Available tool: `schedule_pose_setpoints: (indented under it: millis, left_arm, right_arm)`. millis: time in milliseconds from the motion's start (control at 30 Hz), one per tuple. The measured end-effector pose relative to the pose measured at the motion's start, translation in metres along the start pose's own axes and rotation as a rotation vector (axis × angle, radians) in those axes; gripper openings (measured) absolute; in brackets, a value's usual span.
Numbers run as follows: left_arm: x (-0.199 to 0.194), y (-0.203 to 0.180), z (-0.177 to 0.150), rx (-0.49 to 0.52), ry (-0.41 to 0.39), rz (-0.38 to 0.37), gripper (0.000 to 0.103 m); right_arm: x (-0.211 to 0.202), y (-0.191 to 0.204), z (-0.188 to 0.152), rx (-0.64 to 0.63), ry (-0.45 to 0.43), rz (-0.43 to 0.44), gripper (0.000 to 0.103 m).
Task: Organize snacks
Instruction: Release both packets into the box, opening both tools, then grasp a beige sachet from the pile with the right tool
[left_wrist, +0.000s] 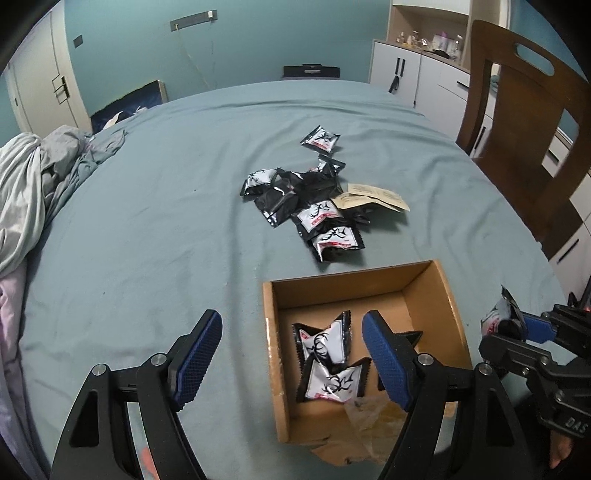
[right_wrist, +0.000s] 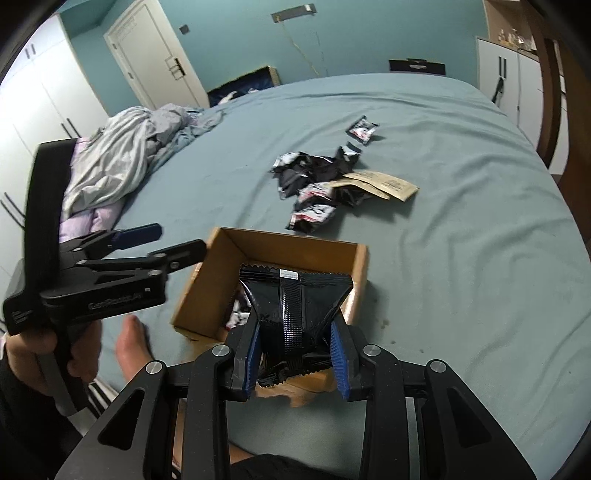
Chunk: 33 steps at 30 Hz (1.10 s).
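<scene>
On the bed (left_wrist: 147, 184), the box (left_wrist: 275, 369) holds few packets (left_wrist: 325, 341); the pile (left_wrist: 306, 203) remains. The left gripper (left_wrist: 291, 358) gapes empty; the right gripper (right_wrist: 295, 354) clamps a packet (right_wrist: 295, 295).

The box (left_wrist: 275, 354) sits on the bed (left_wrist: 147, 221) at the lower middle of the left wrist view, with two snack packets (left_wrist: 325, 362) lying inside it. Behind it, toward the frame's centre, lies the heap of packets (left_wrist: 303, 199); a lone packet (left_wrist: 320, 139) lies farther back. Bedding (left_wrist: 40, 177) is bunched at the left edge, and a chair (left_wrist: 524, 122) stands at the upper right.
</scene>
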<state>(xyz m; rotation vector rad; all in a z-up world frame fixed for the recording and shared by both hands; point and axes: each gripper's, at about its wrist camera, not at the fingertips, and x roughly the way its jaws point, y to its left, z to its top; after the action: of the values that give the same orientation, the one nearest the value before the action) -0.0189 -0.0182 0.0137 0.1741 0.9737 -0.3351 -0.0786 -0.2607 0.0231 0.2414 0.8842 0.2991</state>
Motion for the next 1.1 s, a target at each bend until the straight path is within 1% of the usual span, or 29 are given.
schedule_pose_setpoints:
  millis: [100,133,167,200,233,267,333,400,433,500,567,700,733,833,867,1000,1100]
  left_arm:
    - [0.000,-0.002,0.000,0.013,-0.002,0.007,0.079]
    - [0.000,-0.003,0.000,0.017,-0.002,0.007,0.079]
    - [0.000,-0.004,0.001,0.020,-0.002,0.007,0.079]
    - [-0.001,-0.005,0.001,0.024,-0.002,0.009,0.079]
    - [0.000,-0.005,0.001,0.027,-0.002,0.011,0.079]
    - [-0.001,-0.006,0.001,0.031,-0.003,0.014,0.079]
    - [0.000,-0.008,0.001,0.040,-0.005,0.020,0.079]
    - [-0.001,-0.010,0.000,0.050,-0.007,0.025,0.079]
    - [-0.001,-0.012,0.000,0.056,-0.011,0.025,0.079]
    - [-0.003,-0.016,-0.001,0.069,-0.020,0.027,0.079]
    - [-0.005,-0.019,-0.001,0.083,-0.030,0.036,0.079]
    - [-0.007,-0.021,0.001,0.088,-0.039,0.043,0.079]
    - [-0.006,-0.021,0.001,0.089,-0.038,0.048,0.079]
    - [-0.003,-0.022,0.001,0.101,-0.026,0.078,0.079]
    - [-0.002,-0.023,0.002,0.104,-0.022,0.083,0.079]
    - [0.001,-0.024,0.004,0.108,-0.017,0.095,0.079]
    - [0.003,-0.025,0.006,0.110,-0.020,0.111,0.079]
  right_arm:
    - [-0.002,-0.006,-0.002,0.048,-0.045,0.041,0.032]
    - [-0.002,-0.009,-0.003,0.066,-0.056,0.051,0.035]
    - [-0.003,-0.013,-0.005,0.089,-0.071,0.058,0.040]
    - [-0.004,-0.016,-0.006,0.105,-0.087,0.049,0.045]
    - [-0.004,-0.018,-0.007,0.111,-0.096,0.034,0.063]
    - [-0.006,-0.019,-0.008,0.118,-0.120,0.006,0.078]
    - [-0.014,-0.020,-0.010,0.116,-0.186,-0.036,0.086]
    - [-0.023,-0.023,-0.011,0.115,-0.246,-0.043,0.086]
    - [-0.025,-0.024,-0.012,0.110,-0.252,-0.039,0.087]
    - [-0.029,-0.031,-0.015,0.146,-0.267,-0.085,0.086]
    - [-0.028,-0.032,-0.016,0.158,-0.251,-0.122,0.087]
    - [-0.027,-0.027,-0.013,0.115,-0.191,-0.207,0.086]
    - [-0.027,-0.024,-0.008,0.112,-0.184,-0.208,0.086]
    - [-0.028,-0.025,-0.004,0.133,-0.184,-0.161,0.086]
    - [-0.026,-0.026,-0.004,0.141,-0.168,-0.155,0.086]
    - [-0.024,-0.030,0.004,0.140,-0.130,-0.165,0.086]
    - [-0.025,-0.038,0.010,0.152,-0.122,-0.176,0.086]
